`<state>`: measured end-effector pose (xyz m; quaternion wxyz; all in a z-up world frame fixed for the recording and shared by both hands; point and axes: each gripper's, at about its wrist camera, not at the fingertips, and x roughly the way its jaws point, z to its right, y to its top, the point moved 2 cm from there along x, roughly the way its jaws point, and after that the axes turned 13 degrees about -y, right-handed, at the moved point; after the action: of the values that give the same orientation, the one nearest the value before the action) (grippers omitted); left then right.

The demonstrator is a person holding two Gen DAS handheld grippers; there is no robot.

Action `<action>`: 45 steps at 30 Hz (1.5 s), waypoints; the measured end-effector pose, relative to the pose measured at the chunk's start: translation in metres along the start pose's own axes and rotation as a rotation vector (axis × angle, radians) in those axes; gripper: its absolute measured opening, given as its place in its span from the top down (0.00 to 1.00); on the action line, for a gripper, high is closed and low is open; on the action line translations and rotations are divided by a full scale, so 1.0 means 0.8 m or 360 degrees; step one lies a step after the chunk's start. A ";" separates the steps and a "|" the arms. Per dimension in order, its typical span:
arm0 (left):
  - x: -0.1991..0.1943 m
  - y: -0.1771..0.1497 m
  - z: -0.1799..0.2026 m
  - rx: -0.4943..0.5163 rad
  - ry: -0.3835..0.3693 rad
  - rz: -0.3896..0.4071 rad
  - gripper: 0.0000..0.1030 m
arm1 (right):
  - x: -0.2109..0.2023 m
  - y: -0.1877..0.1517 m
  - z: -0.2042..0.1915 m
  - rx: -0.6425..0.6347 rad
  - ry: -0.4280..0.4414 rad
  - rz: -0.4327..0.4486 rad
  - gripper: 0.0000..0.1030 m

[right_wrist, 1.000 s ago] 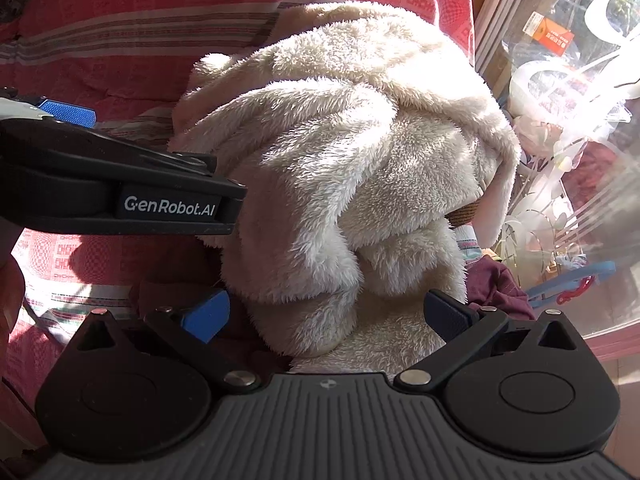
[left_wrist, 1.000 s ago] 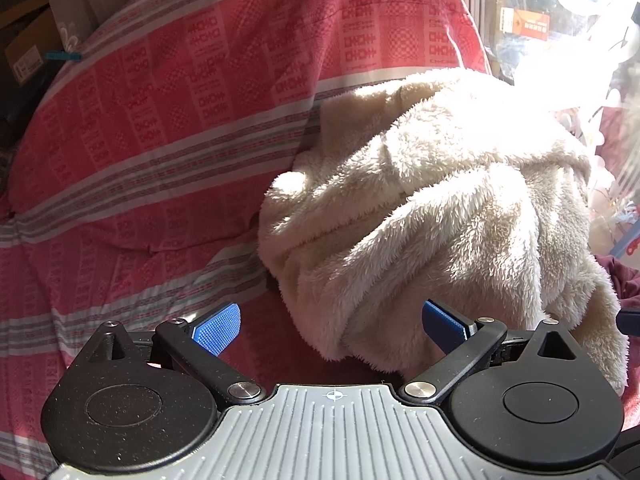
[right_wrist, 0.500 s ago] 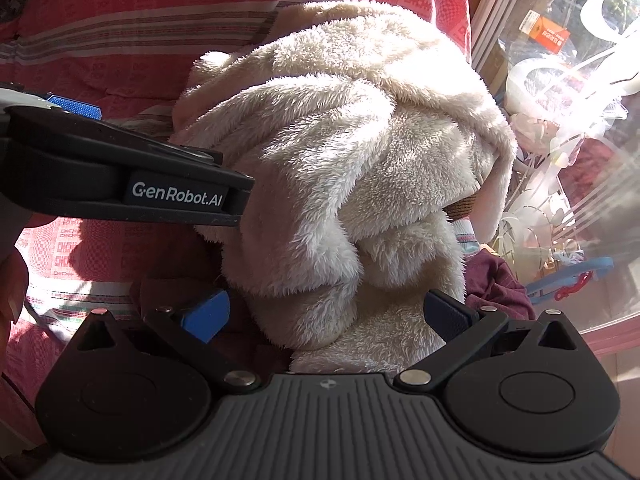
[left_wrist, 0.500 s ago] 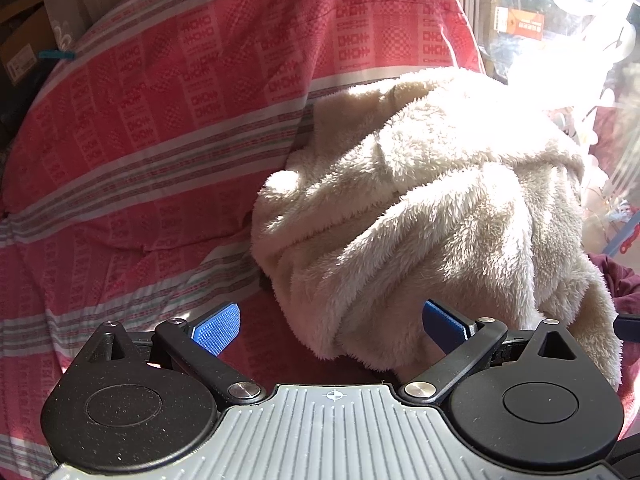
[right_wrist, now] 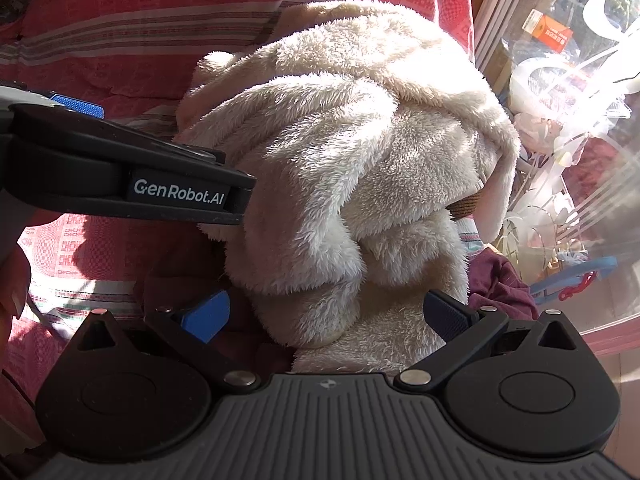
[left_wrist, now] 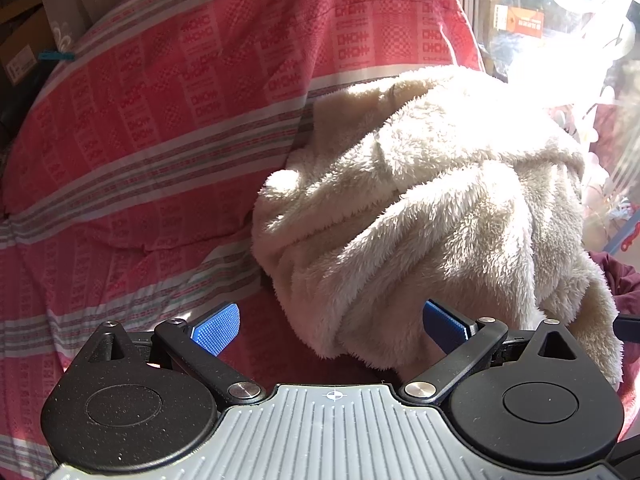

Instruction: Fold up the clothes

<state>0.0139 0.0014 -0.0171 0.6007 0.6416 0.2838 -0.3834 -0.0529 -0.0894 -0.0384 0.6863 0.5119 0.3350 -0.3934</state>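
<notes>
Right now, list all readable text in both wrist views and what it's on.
"GenRobot.AI": white lettering on the side of the left gripper, seen from the right wrist view.
Repeating woven characters on the red striped bedsheet: a pattern, not readable as words.
Orange tag behind the window glass: print too small to read.
Cardboard box label at far left: too blurred.
Cream fleece garment: no text visible.

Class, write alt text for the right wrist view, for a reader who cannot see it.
A rumpled cream fleece garment lies heaped on a red patterned bedsheet, between the open fingers of the right hand-held gripper. The left hand-held gripper reaches in from the left beside the heap.
</notes>
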 end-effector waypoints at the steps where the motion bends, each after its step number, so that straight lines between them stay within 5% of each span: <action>1: 0.001 0.001 0.000 0.0001 0.0000 -0.0001 0.00 | 0.000 0.000 0.001 0.0001 0.0000 0.0000 0.00; 19: 0.068 0.062 0.021 0.0090 -0.0045 0.0009 0.02 | -0.005 0.007 0.073 0.0079 0.0031 0.0100 0.00; 22: 0.075 0.067 0.012 0.0110 -0.0106 0.0021 0.30 | -0.007 0.018 0.095 0.0081 0.0009 0.0152 0.00; 24: 0.078 0.068 0.004 0.0118 -0.0141 0.0006 0.76 | -0.003 0.030 0.112 0.0097 0.0020 0.0175 0.00; 25: 0.078 0.068 0.000 0.0118 -0.0157 -0.0006 0.85 | -0.001 0.035 0.117 0.0099 0.0027 0.0182 0.00; 29: 0.060 0.053 -0.012 0.0152 -0.0155 0.0018 0.93 | 0.012 0.070 0.134 0.0064 0.0085 0.0276 0.00; 37: 0.027 0.023 -0.041 0.0059 -0.0088 -0.0042 0.91 | 0.069 0.160 0.104 -0.0246 0.0267 0.0417 0.00; 38: 0.022 0.022 -0.046 0.0050 -0.0057 -0.0049 0.84 | 0.078 0.167 0.095 -0.0279 0.0284 0.0401 0.00; 39: 0.017 0.022 -0.056 0.0027 -0.0050 -0.0052 0.66 | 0.086 0.172 0.086 -0.0310 0.0300 0.0387 0.01; 40: 0.011 0.022 -0.062 0.0003 -0.0047 -0.0036 0.63 | 0.092 0.174 0.079 -0.0328 0.0313 0.0380 0.03; 42: -0.001 0.023 -0.072 -0.0045 -0.0039 0.0006 0.32 | 0.100 0.174 0.070 -0.0341 0.0357 0.0364 0.36; 43: -0.007 0.024 -0.077 -0.0069 -0.0035 0.0026 0.24 | 0.096 0.170 0.069 -0.0338 0.0388 0.0366 0.44; 45: -0.015 0.030 -0.080 -0.0092 -0.0026 0.0096 0.07 | 0.089 0.163 0.068 -0.0329 0.0447 0.0374 0.84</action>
<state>0.0368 0.0626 0.0051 0.6326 0.6290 0.2704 -0.3621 0.0985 -0.1341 -0.0285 0.7228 0.5242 0.4040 -0.1990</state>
